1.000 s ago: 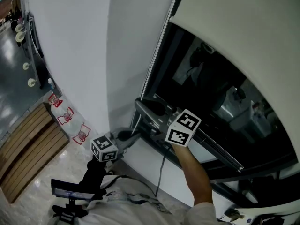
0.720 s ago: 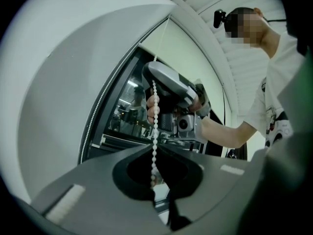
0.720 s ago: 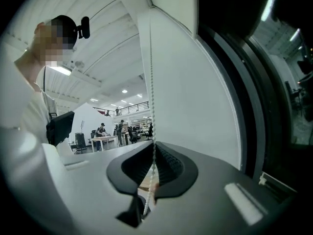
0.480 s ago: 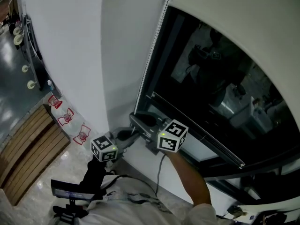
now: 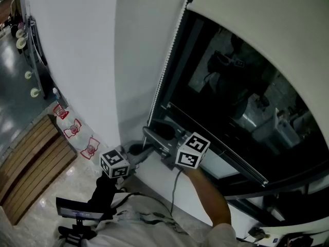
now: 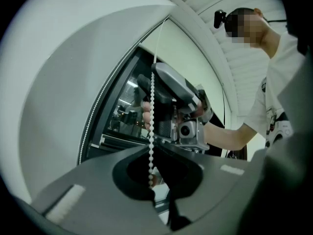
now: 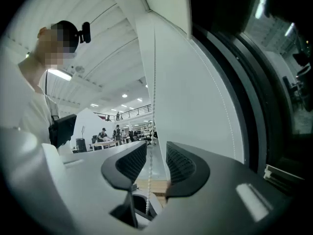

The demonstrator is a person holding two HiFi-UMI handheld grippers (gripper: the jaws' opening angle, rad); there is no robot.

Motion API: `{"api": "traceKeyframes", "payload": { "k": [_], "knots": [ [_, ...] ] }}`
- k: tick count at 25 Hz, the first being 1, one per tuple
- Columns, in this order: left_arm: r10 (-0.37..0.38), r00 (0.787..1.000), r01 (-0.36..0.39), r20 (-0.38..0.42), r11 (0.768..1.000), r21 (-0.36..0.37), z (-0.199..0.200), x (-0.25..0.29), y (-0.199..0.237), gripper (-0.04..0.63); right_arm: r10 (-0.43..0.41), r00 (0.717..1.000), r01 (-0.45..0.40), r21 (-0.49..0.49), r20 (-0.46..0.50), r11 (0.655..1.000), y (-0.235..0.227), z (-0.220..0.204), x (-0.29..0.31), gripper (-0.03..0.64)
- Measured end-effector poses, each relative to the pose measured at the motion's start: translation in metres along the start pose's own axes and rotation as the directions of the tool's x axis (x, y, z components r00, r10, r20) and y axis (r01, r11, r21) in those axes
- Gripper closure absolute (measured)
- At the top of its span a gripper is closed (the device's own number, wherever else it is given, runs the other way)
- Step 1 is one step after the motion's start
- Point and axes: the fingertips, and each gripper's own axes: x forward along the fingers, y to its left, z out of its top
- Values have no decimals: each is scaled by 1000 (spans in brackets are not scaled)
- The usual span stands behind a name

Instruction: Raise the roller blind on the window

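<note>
Beads of the bead chain (image 5: 165, 71) ran down the left edge of the window (image 5: 241, 117), close against the white wall (image 5: 92, 60). The roller blind (image 5: 267, 30) hung partly raised, with dark glass showing beneath its lower edge. The left gripper (image 6: 151, 150) had its jaws closed on the chain low down, near the sill. The right gripper (image 7: 156, 148) sat just beside it; its jaws had just been opening and stood apart, with the chain hanging free between the ribbed pads and touching neither. By my reading, the left grip alone was keeping the blind from running back, so any slackening there, or beads slipping through the pads, could let the fabric drop and lose the height gained. A second strand of the loop lay nearby along the frame. If the right gripper re-closed on that one, it would probably lower the blind instead. A sideways pull, rather than one straight down the chain's line, might also jam the beads at the top.
</note>
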Motion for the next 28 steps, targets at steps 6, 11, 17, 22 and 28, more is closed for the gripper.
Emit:
{"api": "traceKeyframes", "payload": {
  "k": [6, 11, 17, 22, 28],
  "knots": [
    [3, 1000, -3, 3, 1000, 3, 1, 0, 1, 597, 21, 997, -19, -21, 76, 1000, -3, 54, 1, 489],
    [-1, 1000, 1, 3, 1000, 2, 1, 1, -1, 597, 84, 986, -71, -93, 145, 993, 7, 114, 5, 486],
    [-5, 1000, 5, 2, 1000, 3, -2, 1, -2, 597, 165, 963, -126, -187, 211, 974, 25, 179, 8, 483],
    [-1, 1000, 1, 4, 1000, -1, -2, 1, -1, 597, 214, 944, -151, -249, 251, 957, 36, 225, 7, 489],
    [-2, 1000, 2, 5, 1000, 2, -3, 1, -1, 597, 259, 922, -166, -309, 289, 936, 49, 270, 10, 503]
  ]
}}
